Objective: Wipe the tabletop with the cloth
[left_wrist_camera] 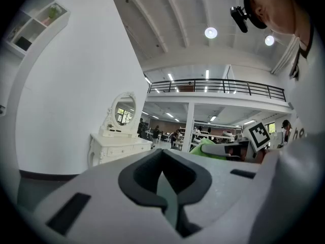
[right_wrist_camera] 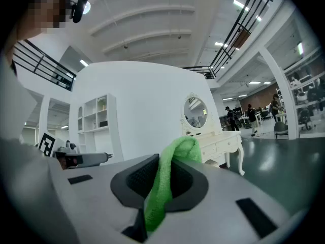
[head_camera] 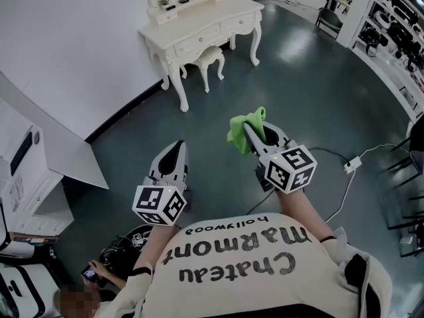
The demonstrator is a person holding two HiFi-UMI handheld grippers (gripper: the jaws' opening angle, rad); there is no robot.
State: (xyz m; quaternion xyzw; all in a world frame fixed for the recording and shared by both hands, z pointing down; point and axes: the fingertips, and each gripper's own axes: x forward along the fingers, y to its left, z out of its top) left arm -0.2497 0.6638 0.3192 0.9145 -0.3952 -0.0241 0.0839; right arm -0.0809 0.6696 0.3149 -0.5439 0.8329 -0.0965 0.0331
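Cloth (right_wrist_camera: 175, 151) pinched in right gripper (head_camera: 254, 130) — left gripper (head_camera: 176, 150) closed, empty, dressing table (head_camera: 205, 26) ahead

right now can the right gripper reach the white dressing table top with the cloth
Probably not. The right gripper is shut on the green cloth, but the dressing table stands well ahead across bare floor; nothing blocks the way.

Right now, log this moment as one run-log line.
step: cloth held, wiping not begun | right gripper: shut on green cloth | left gripper: shut, empty | white dressing table: ahead
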